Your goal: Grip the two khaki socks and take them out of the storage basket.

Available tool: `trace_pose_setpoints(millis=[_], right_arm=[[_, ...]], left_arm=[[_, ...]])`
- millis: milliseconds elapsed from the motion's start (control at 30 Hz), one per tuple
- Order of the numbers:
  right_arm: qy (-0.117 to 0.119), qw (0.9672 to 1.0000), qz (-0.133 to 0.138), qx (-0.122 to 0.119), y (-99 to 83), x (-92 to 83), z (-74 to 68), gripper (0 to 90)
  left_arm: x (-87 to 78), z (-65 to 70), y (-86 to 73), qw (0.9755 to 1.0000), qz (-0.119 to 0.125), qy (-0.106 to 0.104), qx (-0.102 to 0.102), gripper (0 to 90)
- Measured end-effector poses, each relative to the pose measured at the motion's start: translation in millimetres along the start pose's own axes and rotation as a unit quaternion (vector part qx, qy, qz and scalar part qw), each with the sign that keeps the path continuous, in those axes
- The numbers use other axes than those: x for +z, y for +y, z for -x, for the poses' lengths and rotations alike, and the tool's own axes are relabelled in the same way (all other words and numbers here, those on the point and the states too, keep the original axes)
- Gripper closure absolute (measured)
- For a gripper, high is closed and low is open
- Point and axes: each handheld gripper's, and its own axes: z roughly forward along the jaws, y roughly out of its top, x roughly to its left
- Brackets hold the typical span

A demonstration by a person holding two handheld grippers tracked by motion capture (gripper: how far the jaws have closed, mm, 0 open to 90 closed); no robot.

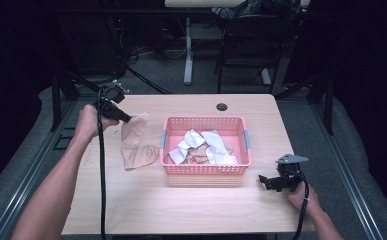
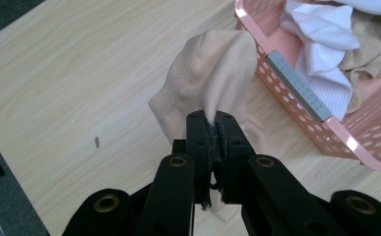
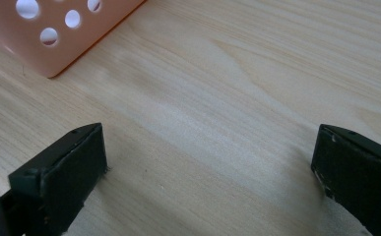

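Left tool (image 2: 211, 129): jaws clamped tight on a beige sock (image 2: 212, 78), which hangs from the tips; in the high view this tool (image 1: 129, 119) sits left of the basket (image 1: 206, 170), above the counter (image 1: 181, 205).
Held sock: in the high view (image 1: 133, 128), lifted, just left of the basket, apart from its wall.
Second sock (image 1: 138, 156): beige, flat on the counter, left of the basket, below the held one.
Right tool (image 3: 210, 162): jaws wide apart, nothing between them, bare counter (image 3: 237, 88) beneath; in the high view (image 1: 264, 181) just off the basket's near right corner.
Basket: pink, perforated, mid-counter; white and beige socks (image 1: 201, 145) piled inside.
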Motion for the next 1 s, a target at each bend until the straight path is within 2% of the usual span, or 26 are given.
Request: trace_pose_setpoints(millis=[433, 1000], right_arm=[[0.0, 1.0, -0.001, 0.0, 0.1, -0.2, -0.1, 0.0], [0.001, 1.0, 0.001, 0.001, 0.1, 0.0, -0.1, 0.0]], left_arm=[[25.4, -3.9, -13.3, 0.9997, -0.017, -0.01, -0.014, 85.9], [60.4, -6.4, -31.6, 0.9981, -0.042, -0.024, -0.04, 85.9]])
